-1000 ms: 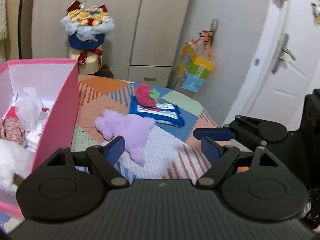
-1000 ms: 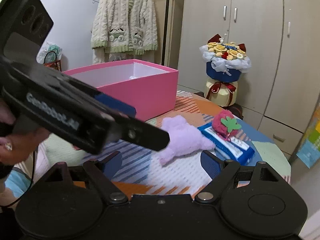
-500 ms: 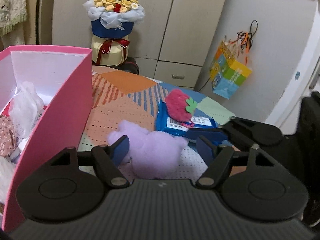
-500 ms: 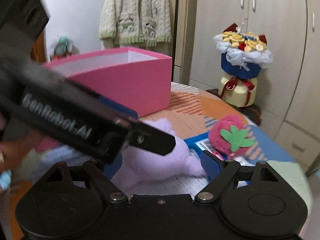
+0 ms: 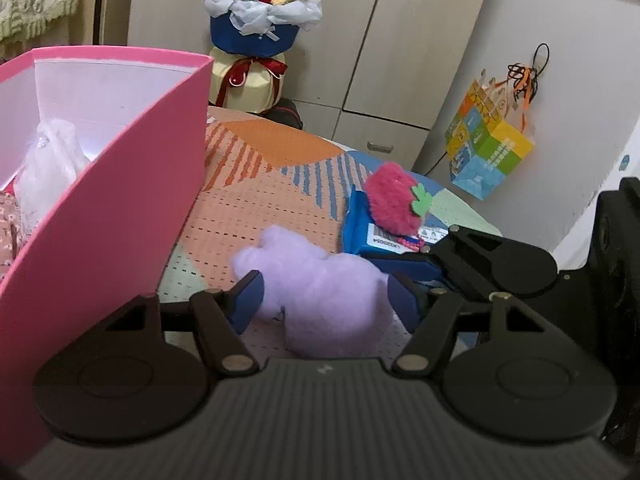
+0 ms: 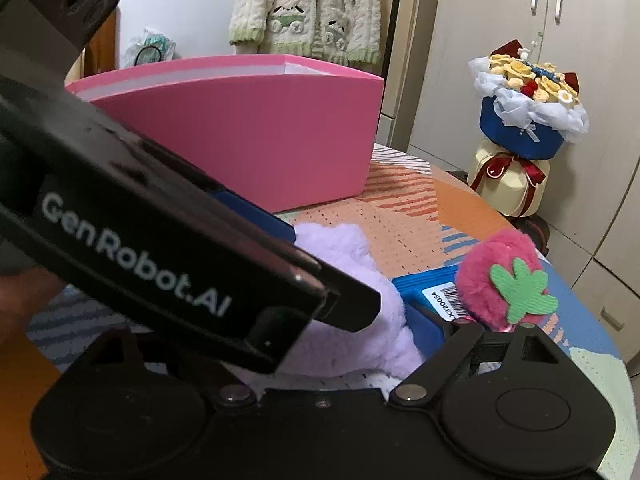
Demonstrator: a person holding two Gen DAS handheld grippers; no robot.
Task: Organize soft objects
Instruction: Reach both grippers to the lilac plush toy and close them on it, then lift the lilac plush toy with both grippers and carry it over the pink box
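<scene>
A purple plush toy (image 5: 320, 292) lies on the patterned tablecloth (image 5: 272, 200), between the fingers of my left gripper (image 5: 326, 302). Its jaws are closing and the blue pads stand at the toy's two sides without visibly squeezing it. Just beyond, a pink strawberry plush (image 5: 394, 200) rests on a blue wipes pack (image 5: 360, 236). My right gripper (image 5: 416, 276) reaches in from the right, open, at the near end of that pack. In the right wrist view the left tool's black side plate (image 6: 160, 248) hides much of the purple toy (image 6: 340, 248). The strawberry (image 6: 492, 276) sits just ahead.
A tall pink box (image 5: 120, 216) stands at the left and holds a white soft bundle (image 5: 52, 160) and floral cloth (image 5: 6, 220). A flower bouquet (image 5: 256, 12) stands behind the table. A colourful paper bag (image 5: 488, 152) hangs on the right. The table's rounded edge curves past the pack.
Both grippers have moved forward and down towards the toys. The left jaws have narrowed around the purple plush. The right gripper has come up to the blue pack.
</scene>
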